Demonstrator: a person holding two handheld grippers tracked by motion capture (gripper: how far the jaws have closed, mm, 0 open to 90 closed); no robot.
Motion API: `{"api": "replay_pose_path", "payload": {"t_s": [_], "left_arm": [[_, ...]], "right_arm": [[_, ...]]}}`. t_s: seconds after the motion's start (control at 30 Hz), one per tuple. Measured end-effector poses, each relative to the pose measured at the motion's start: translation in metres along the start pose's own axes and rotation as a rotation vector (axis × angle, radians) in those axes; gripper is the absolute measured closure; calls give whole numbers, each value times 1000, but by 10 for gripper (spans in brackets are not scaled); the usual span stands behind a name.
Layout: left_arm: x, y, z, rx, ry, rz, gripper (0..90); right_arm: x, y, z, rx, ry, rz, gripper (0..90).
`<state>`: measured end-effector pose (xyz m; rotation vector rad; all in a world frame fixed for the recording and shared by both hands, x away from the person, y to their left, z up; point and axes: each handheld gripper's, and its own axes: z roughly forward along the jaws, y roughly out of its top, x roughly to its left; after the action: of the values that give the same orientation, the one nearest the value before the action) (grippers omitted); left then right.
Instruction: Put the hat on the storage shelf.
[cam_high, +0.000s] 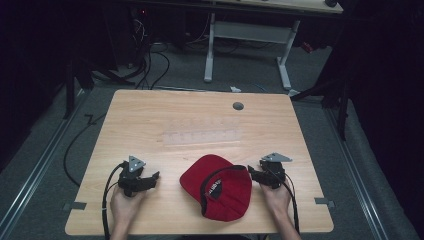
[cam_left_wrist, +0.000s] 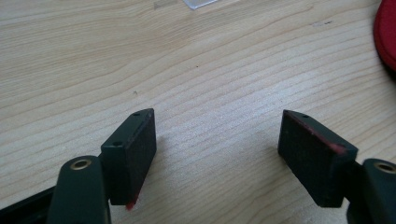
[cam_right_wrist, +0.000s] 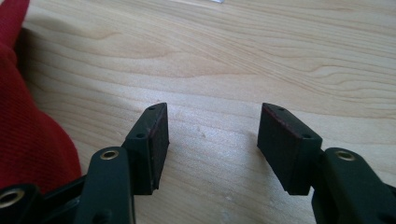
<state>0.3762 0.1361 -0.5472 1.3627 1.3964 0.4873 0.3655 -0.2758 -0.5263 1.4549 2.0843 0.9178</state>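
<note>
Red cap (cam_high: 218, 187) lying upside down on the wooden counter (cam_high: 150, 120) between both claws, left claw (cam_high: 156, 176) and right claw (cam_high: 250, 171) released with nothing between them (bare wood there), so untouched, every handling step seemingly still ahead.

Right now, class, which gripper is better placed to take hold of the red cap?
Right. The right gripper sits beside the red cap, jaws open and almost at its edge; the left gripper rests farther off across bare table.
</note>
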Motion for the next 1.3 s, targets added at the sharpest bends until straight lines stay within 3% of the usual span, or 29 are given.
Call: {"api": "replay_pose_path", "payload": {"t_s": [0.4,0.63,1.07,1.3], "left_arm": [[0,0,0,0,0,0,283],[0,0,0,0,0,0,283],[0,0,0,0,0,0,282],[0,0,0,0,0,0,282]], "right_arm": [[-1,0,-21,-77,44,16,427],[2,0,-37,-118,98,27,413],[18,2,-51,-170,172,-21,375],[26,5,-50,-155,213,-47,352]]}}
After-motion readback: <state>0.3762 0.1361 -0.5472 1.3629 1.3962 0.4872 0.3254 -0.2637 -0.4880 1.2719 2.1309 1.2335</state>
